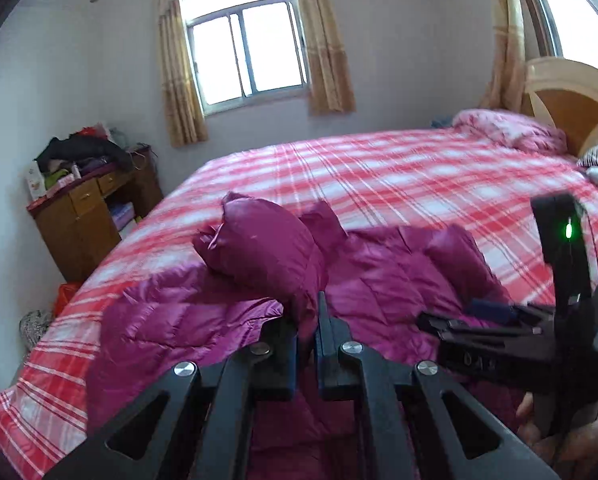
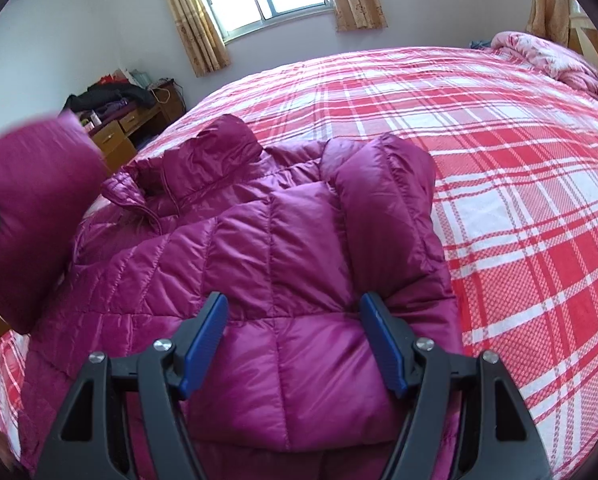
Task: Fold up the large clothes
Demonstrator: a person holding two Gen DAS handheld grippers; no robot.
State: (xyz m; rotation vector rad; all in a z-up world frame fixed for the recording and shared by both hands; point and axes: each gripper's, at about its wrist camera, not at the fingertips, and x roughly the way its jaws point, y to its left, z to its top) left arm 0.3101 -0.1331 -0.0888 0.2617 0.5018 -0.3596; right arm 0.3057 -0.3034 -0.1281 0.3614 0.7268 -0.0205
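The left hand-held gripper (image 1: 308, 330) has its jaws pressed together on a fold of the magenta down jacket (image 2: 283, 240); in its own view the fabric rises between the two black fingers and leads up to a puffy sleeve (image 1: 259, 240) lifted above the rest of the garment. In the right wrist view the same sleeve shows as a blurred magenta mass at the left edge, raised off the bed.

The right hand-held gripper (image 2: 293, 336) is spread, its blue pads (image 2: 207, 332) standing on either side of the jacket's near quilted panel. Whether the pads touch the fabric cannot be told; they do not pinch it.

The jacket lies on the near part of the bed (image 2: 519, 200), which has a red and white checked cover, collar toward the far side, with the right sleeve already laid along the body.

The step in hand appears to be folding the left sleeve inward across the body. The next move likely calls for carrying the sleeve over to the middle, laying it flat along the quilting and then letting go, while the right gripper keeps the body from sliding. The slick, puffy fabric may spring back.
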